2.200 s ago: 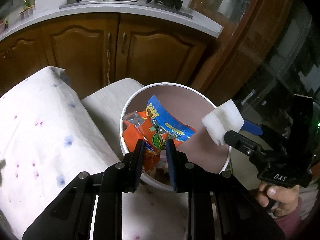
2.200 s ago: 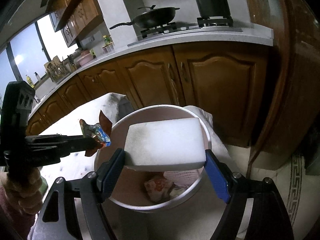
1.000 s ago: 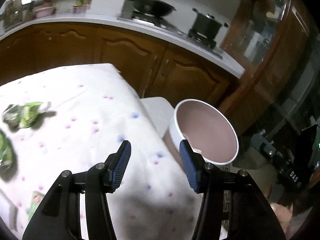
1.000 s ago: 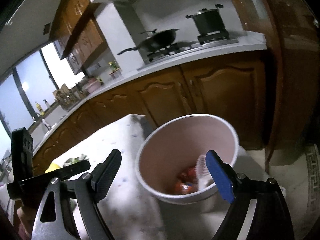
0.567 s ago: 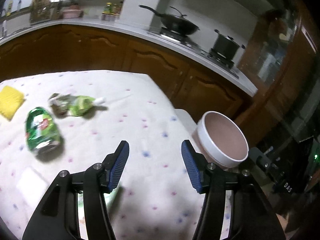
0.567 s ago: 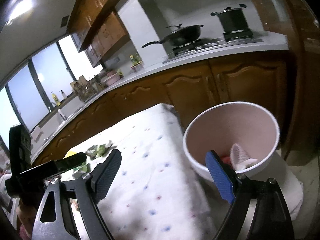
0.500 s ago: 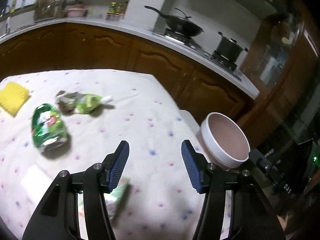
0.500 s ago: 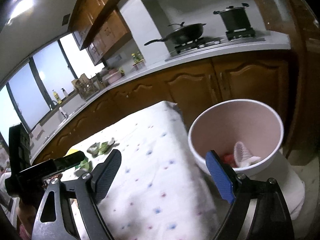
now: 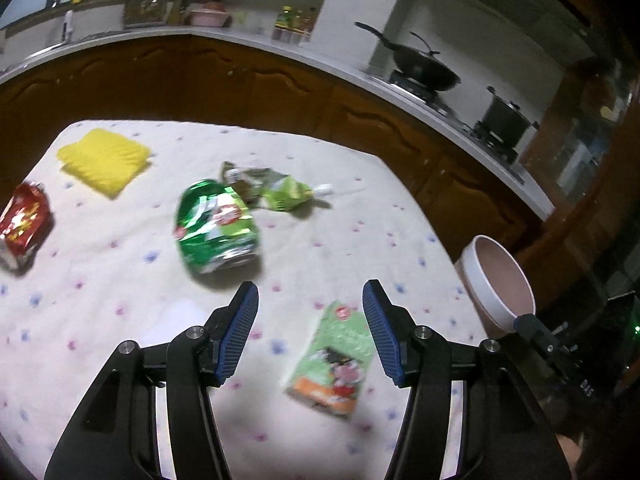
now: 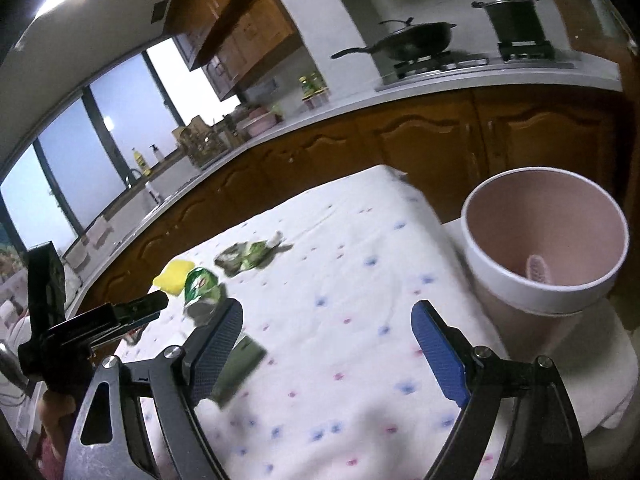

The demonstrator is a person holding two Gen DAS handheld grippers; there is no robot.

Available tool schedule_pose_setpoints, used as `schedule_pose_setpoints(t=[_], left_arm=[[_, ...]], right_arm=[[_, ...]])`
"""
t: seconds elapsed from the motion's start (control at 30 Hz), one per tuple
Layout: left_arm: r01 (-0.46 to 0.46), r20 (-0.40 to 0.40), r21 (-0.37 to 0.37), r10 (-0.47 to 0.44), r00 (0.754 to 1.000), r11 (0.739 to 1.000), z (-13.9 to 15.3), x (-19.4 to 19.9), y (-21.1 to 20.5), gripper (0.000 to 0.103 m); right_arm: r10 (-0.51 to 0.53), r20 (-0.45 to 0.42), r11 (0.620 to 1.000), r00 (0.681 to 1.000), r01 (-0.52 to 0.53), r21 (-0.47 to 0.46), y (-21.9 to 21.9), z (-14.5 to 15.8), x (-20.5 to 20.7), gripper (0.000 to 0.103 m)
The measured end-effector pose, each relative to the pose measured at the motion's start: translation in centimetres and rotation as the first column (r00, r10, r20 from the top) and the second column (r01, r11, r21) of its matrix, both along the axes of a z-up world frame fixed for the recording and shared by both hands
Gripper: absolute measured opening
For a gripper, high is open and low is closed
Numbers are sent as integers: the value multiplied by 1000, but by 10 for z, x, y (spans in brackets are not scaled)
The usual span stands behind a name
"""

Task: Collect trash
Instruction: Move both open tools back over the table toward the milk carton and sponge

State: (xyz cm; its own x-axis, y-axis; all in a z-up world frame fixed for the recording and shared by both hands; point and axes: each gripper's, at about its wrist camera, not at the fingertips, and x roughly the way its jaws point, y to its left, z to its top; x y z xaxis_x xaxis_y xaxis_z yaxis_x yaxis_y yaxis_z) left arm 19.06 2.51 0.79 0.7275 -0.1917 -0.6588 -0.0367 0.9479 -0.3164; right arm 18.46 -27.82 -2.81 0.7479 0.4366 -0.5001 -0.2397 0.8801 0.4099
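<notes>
A dim kitchen with dark wooden cabinets and a pale counter was seen behind a table spread with a white cloth (image 9: 120, 280) dotted in blue and pink. In the left wrist view, the left gripper (image 9: 310, 334) was held over the cloth with its blue-padded jaws apart and nothing between the pads; a green and orange packet (image 9: 332, 360) printed with cartoon figures lay just below the gap. Farther off, a crushed green can (image 9: 216, 228), a crumpled green wrapper (image 9: 276, 192), a yellow sponge (image 9: 104, 160) and a red packet (image 9: 22, 220) were spread across the cloth; their lettering was too blurred to be read. The white bin (image 9: 496, 284) stood past the table's right edge, and beside it part of the right gripper marked "DAS" was caught. In the right wrist view, the right gripper (image 10: 326, 346) was seen with its jaws wide and empty over the cloth. Only here was the pink inside of the bin (image 10: 544, 248) looked into, where a pale ribbed piece of trash (image 10: 538, 268) lay; the red packet was not visible. The left gripper (image 10: 132, 312) and the hand (image 10: 56, 408) holding it appeared at the left edge.
</notes>
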Motion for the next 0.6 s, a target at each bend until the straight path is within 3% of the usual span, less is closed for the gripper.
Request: schedule_pose_setpoints(t=[0.3,0.6], left_arm=[[-44,-29,47,46,999,998,-12,-17,42,58],[-42,-57,69,46,997,997,-27,-28,72,60]], right_arm=[[75,-22,997,997,-76,-13,36,-3,-6,88],[178,-119,984,977,-177,19,88,-15,-8,88]])
